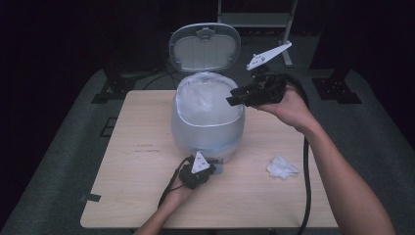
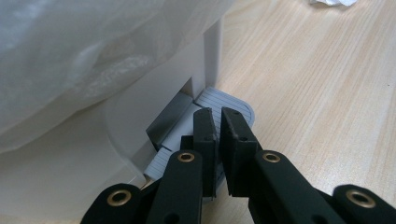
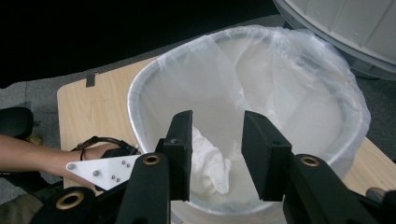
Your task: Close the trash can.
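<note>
Table [image 1: 147, 196] of pale wood carries everything we describe; upon it, toward the far edge, stands the pedal bin [image 1: 208, 125], its lid [image 1: 204, 47] raised upright behind the mouth and its clear liner [image 3: 299, 84] folded over the rim; these are the largest items. Next in size come the two tools: the right gripper [image 3: 215, 154] hangs just above the bin's mouth with its jaws parted and nothing between them; the left gripper [image 2: 219, 140] rests low at the bin's foot, its jaws drawn together and pressing down on the ribbed grey pedal [image 2: 233, 105], which we judge to be what holds the lid up. Smaller again, a crumpled tissue [image 3: 210, 163] lies at the bottom of the liner, directly beneath the right gripper's open jaws; we read the step in hand as the drop of that tissue into the bin, apparently completed. A second crumpled tissue [image 1: 281, 167] lies on the table to the right of the bin, well apart from both tools; the next move, in our judgement, calls for the right gripper to travel down to it and close on it while the pedal is kept down. Nothing stands between gripper and tissue; the trailing cable [image 1: 307, 186] beside the right forearm could drag across it.
</note>
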Tool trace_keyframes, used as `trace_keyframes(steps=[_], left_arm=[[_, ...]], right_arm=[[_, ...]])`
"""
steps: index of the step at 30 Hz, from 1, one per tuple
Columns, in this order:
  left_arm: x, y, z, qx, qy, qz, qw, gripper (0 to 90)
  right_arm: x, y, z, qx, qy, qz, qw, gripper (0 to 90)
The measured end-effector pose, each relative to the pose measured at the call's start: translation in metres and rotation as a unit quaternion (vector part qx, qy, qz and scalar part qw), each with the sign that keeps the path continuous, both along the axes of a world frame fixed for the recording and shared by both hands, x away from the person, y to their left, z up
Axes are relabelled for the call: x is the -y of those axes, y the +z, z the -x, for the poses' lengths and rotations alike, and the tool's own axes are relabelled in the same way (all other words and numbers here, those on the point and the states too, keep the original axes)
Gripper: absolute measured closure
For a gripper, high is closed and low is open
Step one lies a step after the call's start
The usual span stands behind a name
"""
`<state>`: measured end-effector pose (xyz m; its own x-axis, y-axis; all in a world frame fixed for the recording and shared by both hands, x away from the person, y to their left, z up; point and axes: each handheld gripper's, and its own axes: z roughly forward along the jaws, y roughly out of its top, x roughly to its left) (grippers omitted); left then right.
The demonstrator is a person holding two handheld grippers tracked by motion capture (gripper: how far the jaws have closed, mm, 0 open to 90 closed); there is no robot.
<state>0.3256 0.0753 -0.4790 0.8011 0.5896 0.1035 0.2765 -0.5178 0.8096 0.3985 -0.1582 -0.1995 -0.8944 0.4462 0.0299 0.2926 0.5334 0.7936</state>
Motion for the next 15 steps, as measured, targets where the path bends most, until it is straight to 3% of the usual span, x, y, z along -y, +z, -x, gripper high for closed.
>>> trace_keyframes(steps=[15], left_arm=[[0.0, 0.0, 0.0, 0.002, 0.001, -0.001, 1.0, 84.9]], right_arm=[[0.025, -0.01, 0.013, -0.004, -0.007, -0.007, 0.9999, 61.1]])
